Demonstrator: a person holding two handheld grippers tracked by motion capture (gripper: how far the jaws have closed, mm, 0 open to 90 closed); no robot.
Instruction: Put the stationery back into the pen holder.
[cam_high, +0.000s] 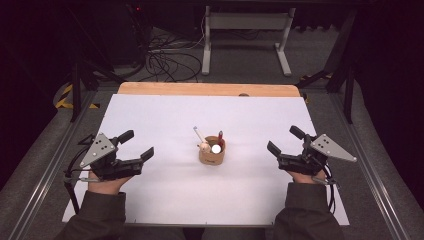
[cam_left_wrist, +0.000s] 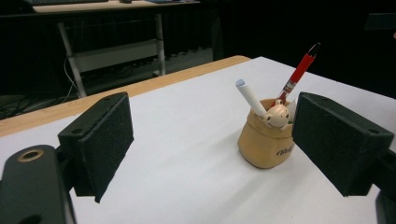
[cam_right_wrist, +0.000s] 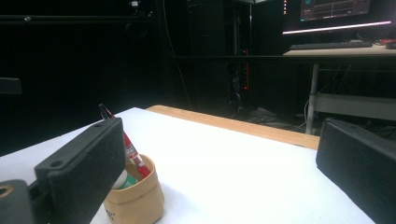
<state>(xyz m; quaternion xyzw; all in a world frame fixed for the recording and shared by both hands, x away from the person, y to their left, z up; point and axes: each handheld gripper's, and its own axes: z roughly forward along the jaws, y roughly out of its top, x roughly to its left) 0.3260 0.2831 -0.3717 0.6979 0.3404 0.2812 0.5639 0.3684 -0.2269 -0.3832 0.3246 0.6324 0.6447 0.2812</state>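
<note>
- A small tan holder (cam_high: 212, 152) stands upright near the middle of the white sheet (cam_high: 165, 205) that covers the table, between the two grippers and well apart from both.
- In the high view the left gripper (cam_high: 139, 145) sits at about 9 o'clock from the holder, held just above the sheet by the person's left hand (cam_high: 106, 184); its jaws stand wide apart with nothing between them.
- The right gripper (cam_high: 285, 140) sits at about 3 o'clock from the holder, held by the right hand (cam_high: 306, 177); its jaws are also spread wide and hold nothing.
- A red pen (cam_left_wrist: 299, 72) stands in the holder, leaning toward 1 o'clock in the left gripper view, dark tip uppermost.
- A white stick-like piece (cam_left_wrist: 249, 96) with a pale blue end leans out of the holder toward 11 o'clock in that same view.
- A small rounded figure, like an animal's head (cam_left_wrist: 277, 115), sits at the holder's front rim.
- Dark writing is printed low on the holder's side (cam_left_wrist: 284, 151); it starts with something like "Bl", and the rest is cut off by the jaw and too small to read.
- In the right gripper view the holder (cam_right_wrist: 135, 198) is at about 7 o'clock, partly behind the near jaw, with faint print low on its wall that cannot be read.
- A bare wooden strip (cam_high: 210, 89) of table edge runs along the sheet's far side, at 12 o'clock.
</note>
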